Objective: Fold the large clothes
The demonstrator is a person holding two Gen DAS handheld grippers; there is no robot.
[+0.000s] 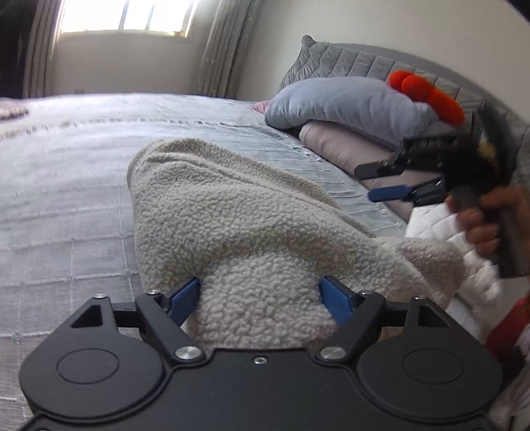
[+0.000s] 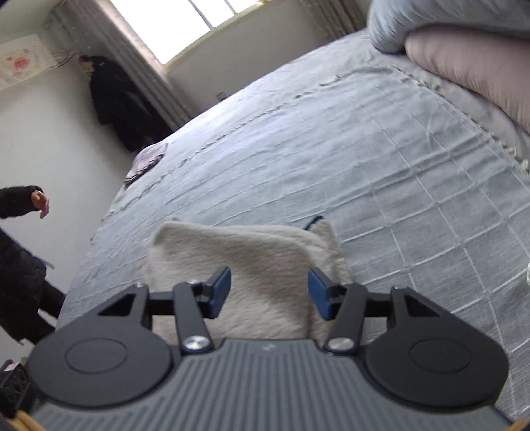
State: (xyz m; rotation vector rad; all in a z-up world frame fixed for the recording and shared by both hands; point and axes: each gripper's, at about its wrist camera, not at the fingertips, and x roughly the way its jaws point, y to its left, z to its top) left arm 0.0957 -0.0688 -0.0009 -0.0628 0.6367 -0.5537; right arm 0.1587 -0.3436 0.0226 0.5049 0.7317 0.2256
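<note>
Two grippers: the left gripper (image 1: 263, 295) grasps the fleece, while the right gripper (image 1: 364, 184) is released and empty.
Left grip: the blue pads (image 1: 188, 295) press into a thick bunch of fleece (image 1: 232, 215) from both sides. The jaws stand wide because the bunch is bulky.
Fleece: it rises from the bed cover (image 1: 66, 199) in a rumpled ridge up to the left gripper. Its right end sags towards a white quilted cloth (image 1: 430, 225) at the bed's edge.
Step in hand: probably laying this held fold down flat; that is a judgement from the raised ridge.
Doing it well: lower the held bunch until the fleece lies on the cover before letting go, and draw it taut so the ridge flattens instead of collapsing in a heap.
Right gripper's part: it hangs in the air near the pillows (image 1: 347, 102), clear of the fleece, fingers parted. It would be best used on the sagging right end, to square that edge with the held one.
Risk: thick pile may spring back, so the layers should be pressed down.
Space: the cover beyond the fleece is bare up to the window (image 1: 126, 16) side.
Bystander: a person in dark clothes (image 2: 20, 265) stands off the bed's far corner, well apart.
</note>
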